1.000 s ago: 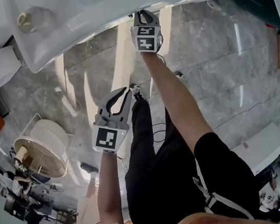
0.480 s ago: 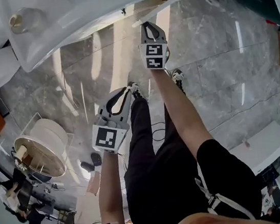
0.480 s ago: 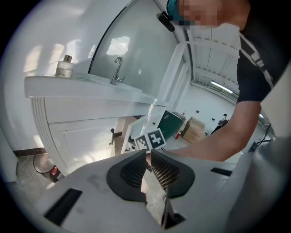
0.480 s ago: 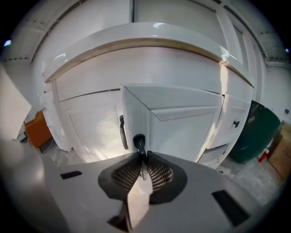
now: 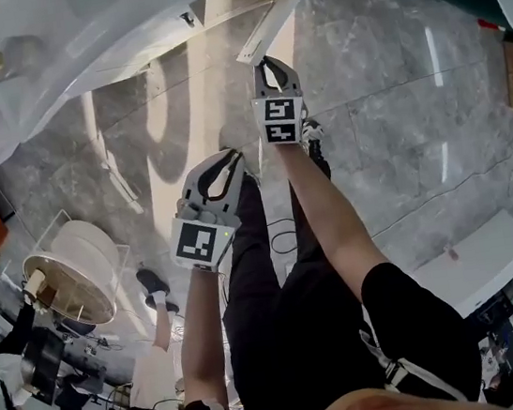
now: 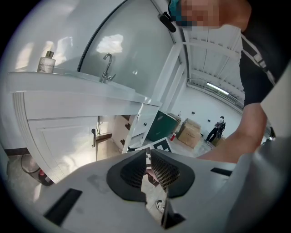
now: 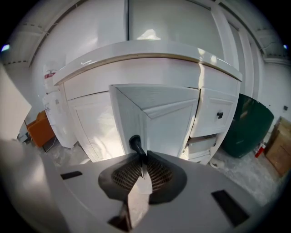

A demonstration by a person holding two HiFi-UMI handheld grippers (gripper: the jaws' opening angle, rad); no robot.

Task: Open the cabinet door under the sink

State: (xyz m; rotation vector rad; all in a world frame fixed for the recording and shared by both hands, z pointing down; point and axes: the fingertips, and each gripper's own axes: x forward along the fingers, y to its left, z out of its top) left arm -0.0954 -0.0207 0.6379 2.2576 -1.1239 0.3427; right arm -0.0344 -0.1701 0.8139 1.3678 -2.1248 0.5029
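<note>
**A:** Head view first. The right gripper (image 5: 269,63) is up at the free end of the door (image 5: 280,18), which stands angled out from under the sink (image 5: 120,38). The left gripper (image 5: 228,161) hangs lower and nearer the person, well clear of the door.

**B:** So the right one is the working hand. Anything on the sink top?

**A:** One bottle (image 5: 2,63) near its left edge, nothing else I can make out. Now the left gripper view: the fingers (image 6: 132,170) are a narrow slit apart with only floor showing between them. Beyond them is the other door (image 6: 59,141), closed, with its handle upright. Past it a gap opens into the cabinet (image 6: 109,133).

**B:** What's inside?

**A:** A brown board, maybe a shelf. I can't tell what's on it. Right gripper view now: the fingers (image 7: 157,175) are pinched on the dark handle (image 7: 135,143), which rises straight out of them.

**B:** Where's the hinge?

**A:** It looks to be on the right, next to the drawer (image 7: 217,116). The handle's long axis runs up and down, I'd say. The pull should curve toward the person and off to the right.
</note>
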